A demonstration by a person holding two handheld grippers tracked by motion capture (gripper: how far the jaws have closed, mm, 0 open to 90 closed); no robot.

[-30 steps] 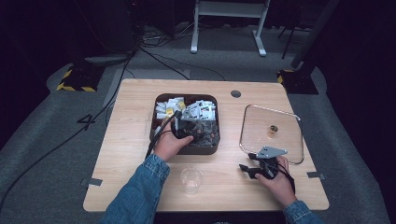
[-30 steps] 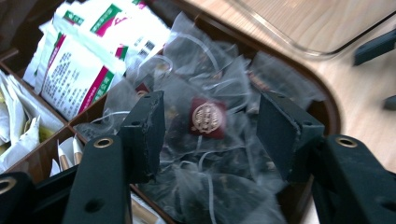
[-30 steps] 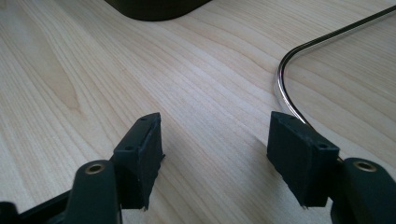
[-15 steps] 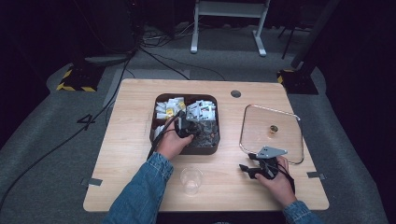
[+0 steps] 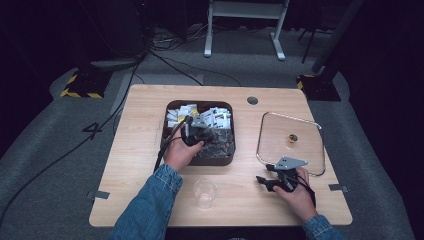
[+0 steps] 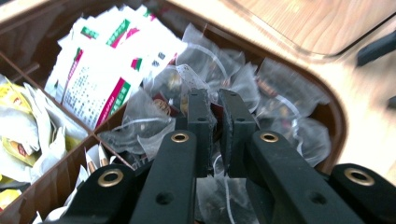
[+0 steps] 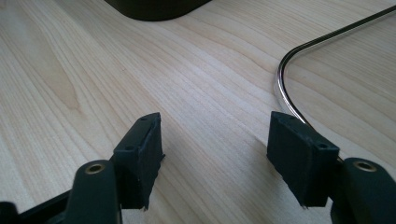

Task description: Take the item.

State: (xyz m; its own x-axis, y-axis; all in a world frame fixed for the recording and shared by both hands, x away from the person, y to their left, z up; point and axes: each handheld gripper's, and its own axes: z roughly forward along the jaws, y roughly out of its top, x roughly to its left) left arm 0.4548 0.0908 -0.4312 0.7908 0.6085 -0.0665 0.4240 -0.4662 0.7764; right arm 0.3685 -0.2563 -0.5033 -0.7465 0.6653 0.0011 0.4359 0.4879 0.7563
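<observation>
A dark brown divided box stands mid-table, full of tea sachets. My left gripper reaches down into its right-hand compartment. Its jaws have just been closing and now stand shut, with the edge of a clear tea-bag sachet pinched between the tips. More clear sachets lie piled around it. My right gripper rests low on the table at the right, pointing left, open with only bare wood between its fingers.
White printed sachets and yellow ones fill the box's other compartments. A glass lid with a metal rim lies flat just beyond my right gripper. A clear plastic cup stands near the front edge.
The left hand has shifted slightly inside the box's right compartment. The right hand and gripper have stayed where they were.
</observation>
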